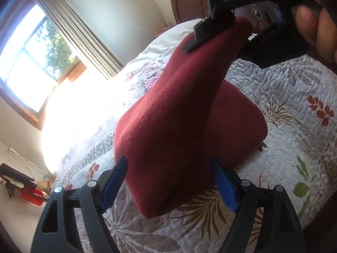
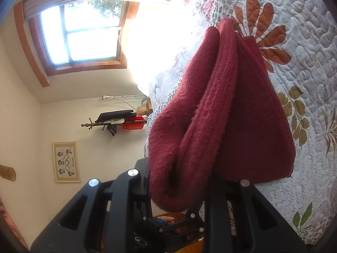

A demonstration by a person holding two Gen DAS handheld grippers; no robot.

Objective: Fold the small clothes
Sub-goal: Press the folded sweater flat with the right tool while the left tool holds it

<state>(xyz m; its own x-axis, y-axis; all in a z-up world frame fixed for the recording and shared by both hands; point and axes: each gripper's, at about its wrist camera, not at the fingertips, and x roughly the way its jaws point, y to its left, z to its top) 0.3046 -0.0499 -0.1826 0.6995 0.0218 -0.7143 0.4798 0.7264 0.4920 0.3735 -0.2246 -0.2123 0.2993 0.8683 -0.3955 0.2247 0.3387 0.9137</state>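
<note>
Maroon knit garment (image 1: 168,113) between both grippers' fingers (image 1: 114,183)

Both grippers are black plastic with silver pivot screws; the left gripper (image 1: 168,181) carries blue jaws.

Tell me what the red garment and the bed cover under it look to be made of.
Red garment: looks like knit wool or a fleecy acrylic; matte, fuzzy nap, faint ribs along the fold, and it drapes softly between both grippers. Bed cover: looks like a quilted cotton-type fabric; puffy stitched outlines, printed leaves and flowers, no sheen. The fibre of either cannot be told for sure from the look.
</note>
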